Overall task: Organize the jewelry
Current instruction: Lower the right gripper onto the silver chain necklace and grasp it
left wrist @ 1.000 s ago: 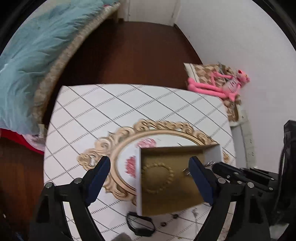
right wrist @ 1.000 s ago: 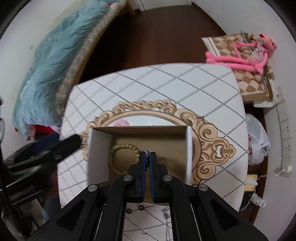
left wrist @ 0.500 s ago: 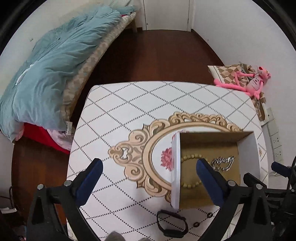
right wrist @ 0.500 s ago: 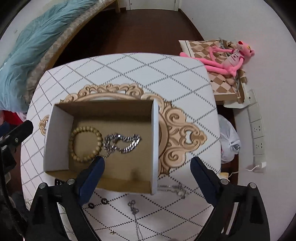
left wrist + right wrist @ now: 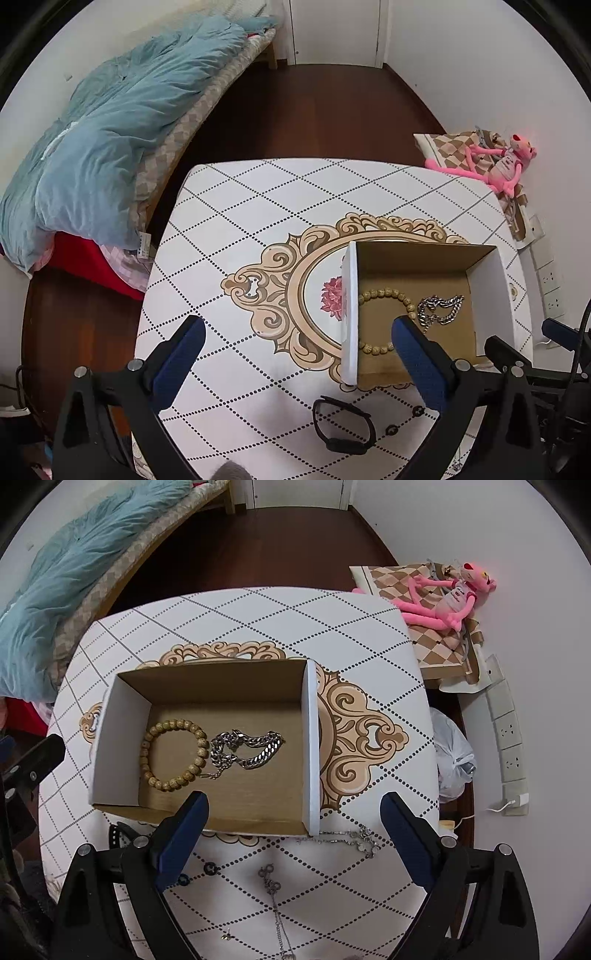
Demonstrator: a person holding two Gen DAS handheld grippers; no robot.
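Jewelry in our cardboard box (image 5: 310, 738) counts two: one bead bracelet (image 5: 173, 755), one silver chain (image 5: 245, 749). Our left gripper (image 5: 295, 354) and right gripper (image 5: 293, 830) both gape wide, empty.

Beaded bracelet (image 5: 384, 321): lower right arc hidden behind left gripper (image 5: 295, 354) finger. Thin chain (image 5: 279, 915): runs off bottom edge, right-wrist view. Black strap (image 5: 120, 834): partly behind box (image 5: 99, 753) wall. Small dark rings (image 5: 210, 867): too small to ID.
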